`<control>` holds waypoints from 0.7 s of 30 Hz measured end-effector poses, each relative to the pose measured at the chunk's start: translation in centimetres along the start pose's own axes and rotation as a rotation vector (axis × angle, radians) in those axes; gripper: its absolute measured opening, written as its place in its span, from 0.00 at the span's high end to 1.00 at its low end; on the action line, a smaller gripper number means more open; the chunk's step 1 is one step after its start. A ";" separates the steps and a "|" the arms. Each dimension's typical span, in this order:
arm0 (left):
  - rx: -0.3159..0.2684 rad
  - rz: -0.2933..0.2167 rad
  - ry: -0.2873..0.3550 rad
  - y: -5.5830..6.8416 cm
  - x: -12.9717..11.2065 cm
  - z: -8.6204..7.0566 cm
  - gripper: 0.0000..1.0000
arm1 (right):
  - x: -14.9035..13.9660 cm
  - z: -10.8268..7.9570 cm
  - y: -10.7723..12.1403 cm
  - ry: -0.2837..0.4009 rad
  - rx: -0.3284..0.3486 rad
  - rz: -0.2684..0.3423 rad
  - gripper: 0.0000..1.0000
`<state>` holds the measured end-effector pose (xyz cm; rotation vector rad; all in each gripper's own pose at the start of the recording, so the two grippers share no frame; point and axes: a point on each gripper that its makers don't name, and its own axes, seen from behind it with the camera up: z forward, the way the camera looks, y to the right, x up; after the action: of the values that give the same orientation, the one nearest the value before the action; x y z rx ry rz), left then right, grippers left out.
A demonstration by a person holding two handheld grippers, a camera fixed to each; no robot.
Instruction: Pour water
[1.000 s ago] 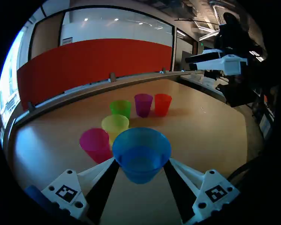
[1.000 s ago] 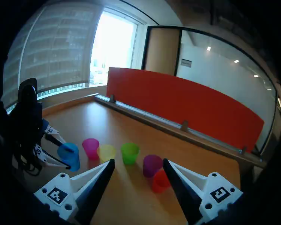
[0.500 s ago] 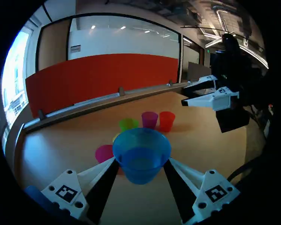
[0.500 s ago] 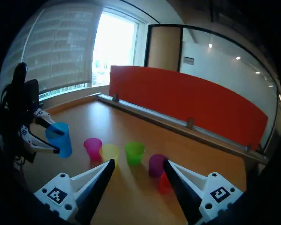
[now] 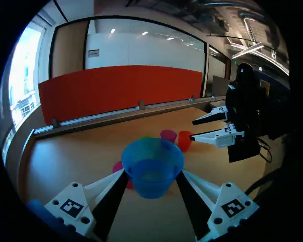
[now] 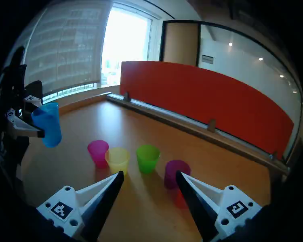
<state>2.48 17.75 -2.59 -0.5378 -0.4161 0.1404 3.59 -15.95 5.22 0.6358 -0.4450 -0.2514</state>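
Left gripper (image 5: 151, 172) clamped on blue cup (image 5: 152, 167), both fingers (image 5: 113, 187) against its sides, cup held above wooden table (image 6: 123, 129), right gripper (image 6: 148, 174) spread open and empty, pink cup (image 6: 98, 151), yellow cup (image 6: 117, 159), green cup (image 6: 148, 157), purple cup (image 6: 175, 171) in a row on table.

Cups: translucent blue cup (image 5: 152, 167), pink cup (image 6: 98, 151), yellow cup (image 6: 117, 159), green cup (image 6: 148, 157), purple cup (image 6: 177, 173), red cup (image 5: 184, 139).
Worktop (image 6: 111, 125): plain wood-brown.
Divider panel (image 6: 216, 101): red.
Right gripper (image 6: 149, 172): white, black inner faces, black-and-white square markers.
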 end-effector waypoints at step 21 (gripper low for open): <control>0.062 -0.006 -0.022 -0.7 -0.3 -2.4 0.19 | -1.7 6.2 -0.5 -0.051 0.031 0.009 0.00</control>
<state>3.22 15.99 -4.16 -0.4740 -0.4334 0.1528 -0.91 -18.92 8.78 0.6582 -0.5016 -0.2527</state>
